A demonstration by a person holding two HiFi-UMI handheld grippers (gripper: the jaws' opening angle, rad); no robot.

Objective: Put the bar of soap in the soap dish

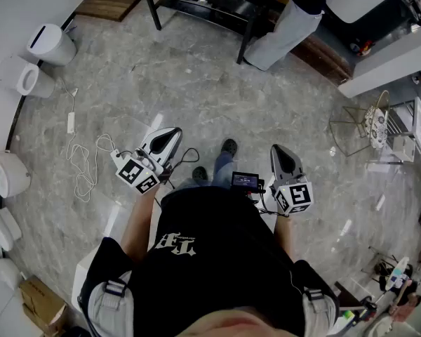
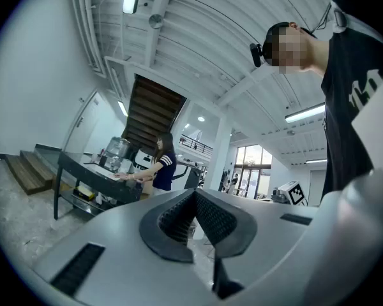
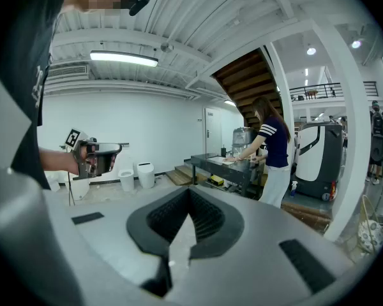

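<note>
No bar of soap and no soap dish shows in any view. I stand on a marbled grey floor and hold both grippers out in front of my body at about waist height. My left gripper [image 1: 170, 137] is shut with nothing between its ribbed black pads [image 2: 179, 212]. My right gripper [image 1: 281, 153] is likewise shut and empty, its pads [image 3: 207, 212] meeting at the tip. In the right gripper view the left gripper [image 3: 96, 158] shows at the left, held level in a hand. The right gripper's marker cube [image 2: 292, 193] appears in the left gripper view.
A black table [image 1: 196, 5] stands at the far side with a person [image 1: 288, 20] working at it. White bins [image 1: 50, 44] line the left wall, and a white cable [image 1: 84, 156] lies on the floor there. A wire stand [image 1: 365, 128] is at the right.
</note>
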